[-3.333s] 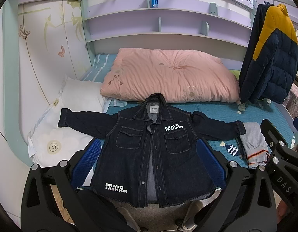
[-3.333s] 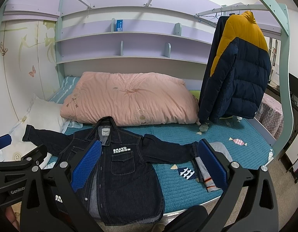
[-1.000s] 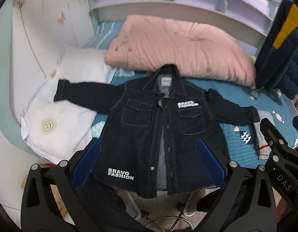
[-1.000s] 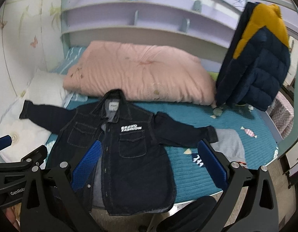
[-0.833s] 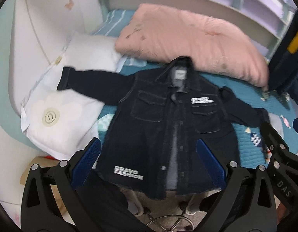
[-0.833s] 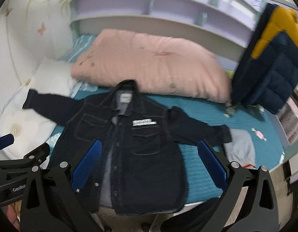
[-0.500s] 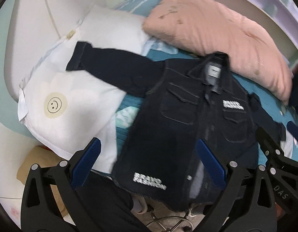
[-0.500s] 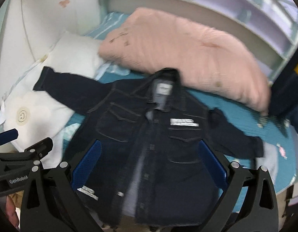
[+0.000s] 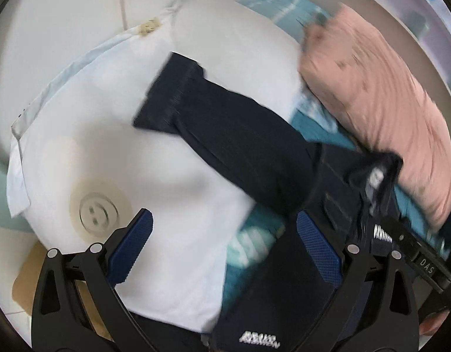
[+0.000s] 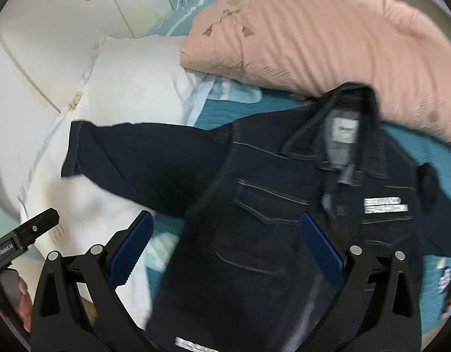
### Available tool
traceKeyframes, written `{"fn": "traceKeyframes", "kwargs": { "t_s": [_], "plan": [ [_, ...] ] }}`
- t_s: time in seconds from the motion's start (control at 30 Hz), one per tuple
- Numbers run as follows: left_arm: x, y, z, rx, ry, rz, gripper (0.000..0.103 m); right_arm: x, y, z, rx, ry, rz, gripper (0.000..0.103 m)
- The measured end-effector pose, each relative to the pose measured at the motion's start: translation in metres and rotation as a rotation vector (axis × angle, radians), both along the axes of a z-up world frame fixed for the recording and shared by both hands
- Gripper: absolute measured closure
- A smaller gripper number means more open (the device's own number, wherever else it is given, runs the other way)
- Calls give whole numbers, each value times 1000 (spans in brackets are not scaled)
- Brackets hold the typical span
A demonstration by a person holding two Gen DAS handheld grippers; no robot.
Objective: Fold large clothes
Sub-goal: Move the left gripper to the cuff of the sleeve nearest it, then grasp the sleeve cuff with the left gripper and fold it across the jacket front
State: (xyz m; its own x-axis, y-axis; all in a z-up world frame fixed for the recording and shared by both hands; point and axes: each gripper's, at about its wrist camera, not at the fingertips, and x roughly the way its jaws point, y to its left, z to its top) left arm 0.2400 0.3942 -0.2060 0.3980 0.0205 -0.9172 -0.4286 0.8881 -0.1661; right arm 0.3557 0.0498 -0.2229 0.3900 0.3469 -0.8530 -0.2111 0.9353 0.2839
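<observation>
Denim fills both views now: the jacket [image 10: 269,205] lies front up and spread on the teal bed cover [image 10: 225,111], collar toward the pink quilt [image 10: 328,35] at the far side, hem at the near edge. Over the last few seconds both cameras have swung from a wide, level look across the bed to a close look down at the jacket's left part, so its left sleeve [image 9: 225,135], draped across the white pillow [image 9: 108,146], sits at the middle of the left wrist view. The jacket itself looks unmoved, still flat and unfolded. The left gripper [image 9: 225,249] hangs above the pillow's near edge, blue pads wide apart with nothing between them; the right gripper [image 10: 225,252] is equally spread and empty over the chest pocket [image 10: 269,202]. The shift suggests folding is about to begin with that sleeve, probably by pinching its cuff [image 9: 169,96] and carrying it in over the chest. Both views are motion-blurred.
</observation>
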Motion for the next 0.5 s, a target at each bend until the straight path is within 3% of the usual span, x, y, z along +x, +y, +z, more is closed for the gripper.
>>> {"fn": "traceKeyframes", "kwargs": {
  "t_s": [0.07,0.17,0.23,0.3,0.43,0.5],
  "plan": [
    [9,21,-3,-24,-8,27,5,15,8,-8,49,28,10,10],
    [21,45,-10,-45,5,64,5,36,19,-25,120,105,20,28],
    [29,60,-14,-65,1,77,5,47,25,-35,149,147,29,54],
    [37,73,-19,-64,4,94,5,56,31,-48,142,188,33,73],
    [49,92,-37,-73,32,131,5,72,43,-82,158,248,68,100],
    [53,101,-47,-105,40,148,5,77,46,-100,134,267,67,101]
  ]
}}
